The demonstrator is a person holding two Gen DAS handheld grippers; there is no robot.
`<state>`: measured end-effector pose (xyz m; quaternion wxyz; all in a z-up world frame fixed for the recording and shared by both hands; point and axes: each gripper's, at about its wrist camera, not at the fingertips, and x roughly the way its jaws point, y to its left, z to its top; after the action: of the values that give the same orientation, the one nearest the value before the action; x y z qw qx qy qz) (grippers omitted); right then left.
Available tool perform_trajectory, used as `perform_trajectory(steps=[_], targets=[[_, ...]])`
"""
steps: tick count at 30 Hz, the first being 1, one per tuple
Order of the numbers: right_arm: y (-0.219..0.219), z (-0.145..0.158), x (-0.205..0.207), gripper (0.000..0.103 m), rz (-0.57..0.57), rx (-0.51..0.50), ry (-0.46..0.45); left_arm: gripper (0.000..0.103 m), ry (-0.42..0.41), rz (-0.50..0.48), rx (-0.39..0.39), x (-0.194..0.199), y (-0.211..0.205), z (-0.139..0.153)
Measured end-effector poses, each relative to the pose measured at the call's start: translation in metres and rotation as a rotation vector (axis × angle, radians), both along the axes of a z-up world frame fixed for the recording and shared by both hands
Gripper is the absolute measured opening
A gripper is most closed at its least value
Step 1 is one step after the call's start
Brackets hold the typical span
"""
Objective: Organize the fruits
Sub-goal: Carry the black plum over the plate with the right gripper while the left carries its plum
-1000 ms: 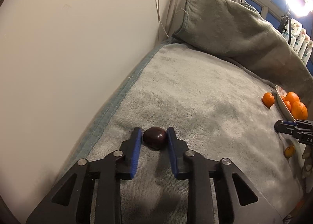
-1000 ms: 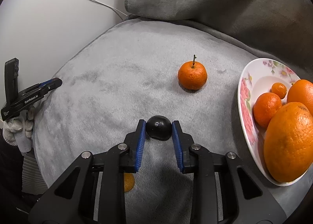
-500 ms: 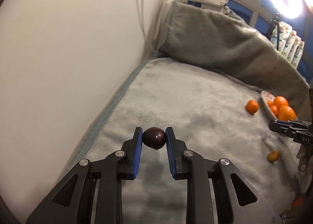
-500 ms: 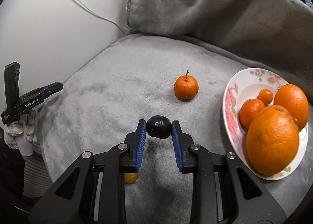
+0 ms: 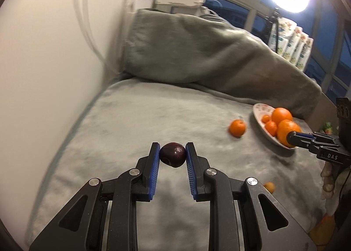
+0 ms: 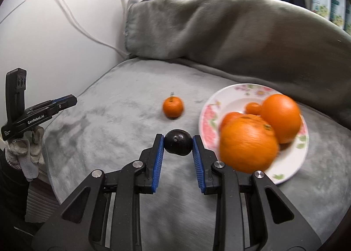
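Two dark fruits are in hand, one per tool. The left tool (image 5: 172, 155) has its blue pads (image 5: 154, 171) pressed onto either side of a dark red plum (image 5: 172, 155), which sits right at the fingertips, clear of the grey blanket (image 5: 136, 123) beneath. The plum is nearly round; its slightly longer axis seems to run across the gap from pad to pad, and a small dimple faces down and left. The right tool (image 6: 178, 145) is likewise closed on a near-black plum (image 6: 178, 145), held at the very tips of its pads (image 6: 158, 163) above the blanket, with a small pit on its upper face turned toward the camera; its long axis also looks crosswise, though it is close to a sphere. A floral plate (image 6: 210, 110) lies on the blanket just right of and beyond the right tool, holding four orange fruits: two large oranges (image 6: 248, 143) at the front and right, and two small mandarins behind them, partly hidden. One loose mandarin (image 6: 172, 107) with an upright stem stands on the blanket left of the plate, beyond the black plum. In the left wrist view a further small orange fruit (image 5: 270, 187) lies on the blanket near the right tool.
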<state>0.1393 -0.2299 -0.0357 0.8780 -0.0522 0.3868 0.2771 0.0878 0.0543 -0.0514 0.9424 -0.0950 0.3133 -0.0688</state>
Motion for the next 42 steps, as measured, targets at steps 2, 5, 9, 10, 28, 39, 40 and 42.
perform_trajectory(steps=[2,5,9,10,28,39,40,42], targets=[[-0.008,0.002,0.0,0.028,-0.018,0.003,-0.004,0.022,-0.007,-0.031,0.003,0.007,-0.012,0.003],[-0.023,0.003,-0.001,0.028,-0.05,0.007,-0.012,0.022,-0.013,-0.084,0.003,0.02,-0.032,0.007],[-0.043,0.005,-0.002,0.028,-0.091,0.015,-0.017,0.022,-0.016,-0.137,0.0,0.036,-0.053,0.011],[-0.046,0.006,-0.002,0.028,-0.099,0.016,-0.019,0.022,-0.017,-0.147,0.005,0.04,-0.058,0.012],[-0.1,0.012,0.002,0.028,-0.203,0.034,-0.039,0.022,0.01,-0.354,-0.013,0.1,-0.145,0.022],[-0.118,-0.002,0.018,0.028,-0.233,0.042,-0.005,0.022,0.037,-0.412,0.009,0.129,-0.176,0.019],[-0.119,-0.003,0.019,0.028,-0.232,0.042,-0.003,0.022,0.039,-0.414,0.01,0.131,-0.177,0.019],[-0.12,-0.005,0.022,0.028,-0.232,0.044,0.001,0.022,0.042,-0.417,0.016,0.135,-0.181,0.019]])
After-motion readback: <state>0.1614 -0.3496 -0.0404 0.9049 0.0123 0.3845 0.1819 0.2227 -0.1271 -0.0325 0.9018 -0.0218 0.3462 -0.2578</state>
